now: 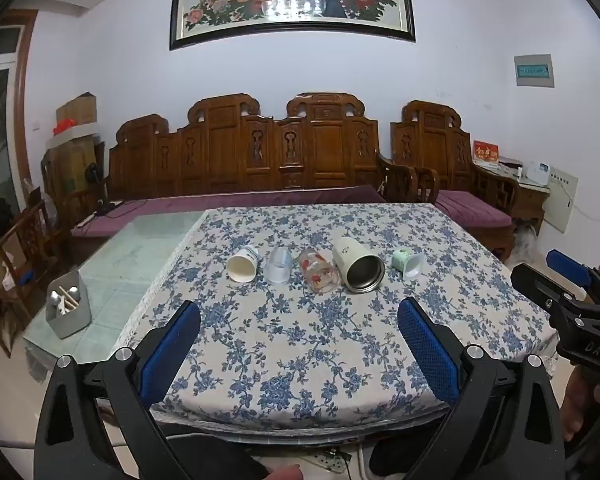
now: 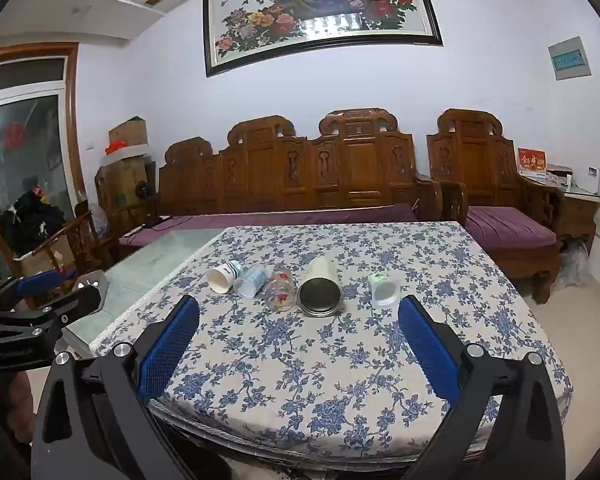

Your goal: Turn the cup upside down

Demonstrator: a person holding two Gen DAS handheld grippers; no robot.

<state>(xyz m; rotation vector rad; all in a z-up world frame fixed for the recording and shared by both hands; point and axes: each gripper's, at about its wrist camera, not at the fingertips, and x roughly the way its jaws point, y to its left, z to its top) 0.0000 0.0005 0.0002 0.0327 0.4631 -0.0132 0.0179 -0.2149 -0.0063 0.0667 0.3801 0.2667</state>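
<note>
Several cups lie on their sides in a row on the blue floral tablecloth (image 1: 300,344), mouths toward me: a white paper cup (image 1: 243,265) (image 2: 224,276), a clear plastic cup (image 1: 278,266) (image 2: 251,281), a glass with red fish print (image 1: 319,276) (image 2: 280,290), a cream steel-lined tumbler (image 1: 358,266) (image 2: 320,288) and a small green cup (image 1: 408,264) (image 2: 383,289). My left gripper (image 1: 298,320) is open and empty, short of the row. My right gripper (image 2: 298,316) is open and empty, also near the table's front edge.
A grey utensil holder (image 1: 68,310) stands on the bare glass tabletop (image 1: 132,252) at the left. A carved wooden sofa (image 1: 260,152) with purple cushions runs behind the table. The right gripper's body (image 1: 572,308) shows at the right edge of the left wrist view.
</note>
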